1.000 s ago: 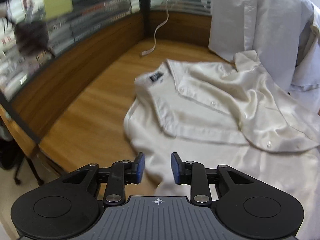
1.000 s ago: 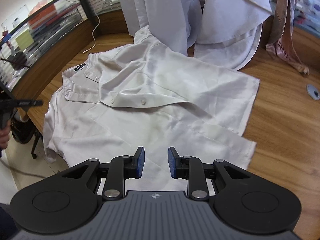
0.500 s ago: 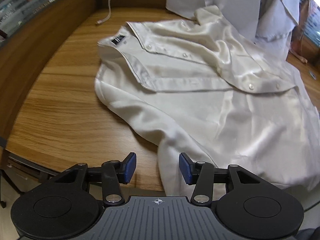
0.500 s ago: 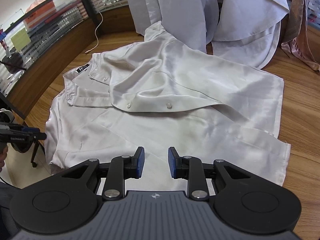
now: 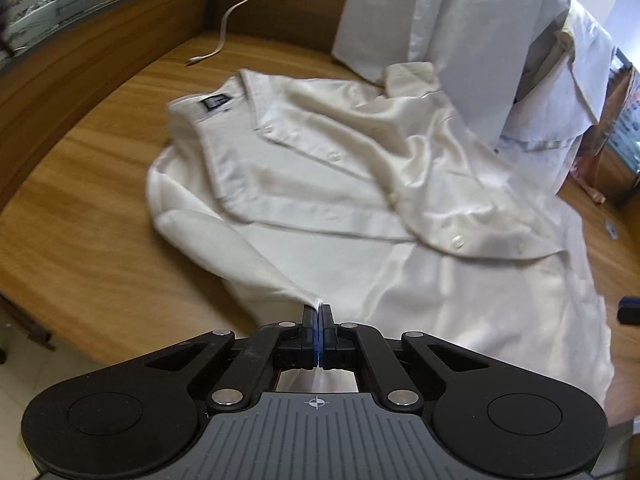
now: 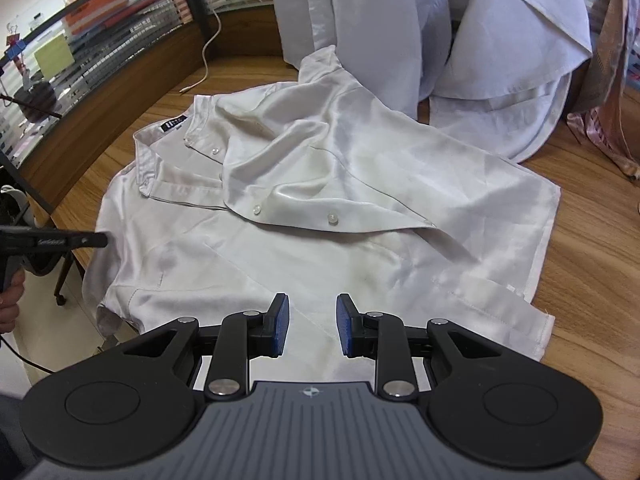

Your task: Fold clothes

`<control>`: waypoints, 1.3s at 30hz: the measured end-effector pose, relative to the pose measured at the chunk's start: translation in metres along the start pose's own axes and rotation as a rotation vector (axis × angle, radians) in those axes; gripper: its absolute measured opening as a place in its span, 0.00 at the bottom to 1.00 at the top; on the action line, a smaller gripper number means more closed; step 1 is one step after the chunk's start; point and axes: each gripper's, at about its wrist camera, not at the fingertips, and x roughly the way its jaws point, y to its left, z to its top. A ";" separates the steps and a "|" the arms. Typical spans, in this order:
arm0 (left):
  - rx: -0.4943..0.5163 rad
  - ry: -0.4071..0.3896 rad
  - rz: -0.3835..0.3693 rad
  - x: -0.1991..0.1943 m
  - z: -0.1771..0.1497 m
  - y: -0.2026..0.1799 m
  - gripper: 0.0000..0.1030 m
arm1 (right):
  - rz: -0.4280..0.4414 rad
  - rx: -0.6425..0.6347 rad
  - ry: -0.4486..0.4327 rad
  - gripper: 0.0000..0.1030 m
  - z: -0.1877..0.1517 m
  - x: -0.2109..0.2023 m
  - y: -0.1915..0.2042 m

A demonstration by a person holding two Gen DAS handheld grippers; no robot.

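A cream satin button shirt (image 5: 360,200) lies spread and rumpled on the wooden table (image 5: 80,240), its collar label at the far left. My left gripper (image 5: 319,312) is shut on the end of the near sleeve (image 5: 240,256), and a thin fold of cloth shows between its pads. In the right wrist view the same shirt (image 6: 320,184) fills the middle, and the left gripper (image 6: 96,239) reaches in from the left at that sleeve. My right gripper (image 6: 313,320) hovers open over the shirt's near hem, with nothing pressed between its blue pads.
Pale white garments (image 6: 400,20) hang at the back and drape onto the table. A pink patterned cloth (image 6: 608,100) hangs far right. A white cable (image 5: 228,20) trails over the far left corner by the wooden partition. The table edge runs near left, and a hand (image 6: 10,300) shows there.
The left gripper sank onto the near sleeve and its jaws went from open to shut on the sleeve end. The right gripper kept the same gap and drifted a little over the shirt.
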 end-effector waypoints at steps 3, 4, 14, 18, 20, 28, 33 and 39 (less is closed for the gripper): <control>0.027 0.008 0.009 0.022 0.005 -0.015 0.03 | 0.011 -0.011 -0.015 0.29 0.000 0.008 0.004; 0.033 0.015 0.007 0.026 0.007 -0.019 0.03 | 0.013 -0.009 -0.014 0.29 0.000 0.012 0.005; 0.023 -0.020 -0.051 -0.008 0.021 -0.005 0.17 | 0.098 -0.047 -0.024 0.29 0.013 0.008 0.044; 0.003 -0.045 0.006 -0.017 0.012 0.027 0.17 | 0.119 -0.046 -0.048 0.29 0.010 0.013 0.051; -0.039 -0.041 0.054 -0.020 0.006 0.045 0.18 | 0.123 -0.047 -0.051 0.29 0.009 0.015 0.055; -0.138 -0.009 0.105 -0.029 -0.014 0.076 0.38 | 0.127 -0.093 0.002 0.30 0.017 0.003 0.061; -0.078 0.016 0.055 -0.016 -0.035 0.060 0.44 | 0.121 -0.139 0.015 0.31 0.018 0.000 0.059; -0.127 0.029 -0.019 -0.016 -0.051 0.059 0.48 | 0.101 -0.155 0.038 0.31 0.015 0.004 0.056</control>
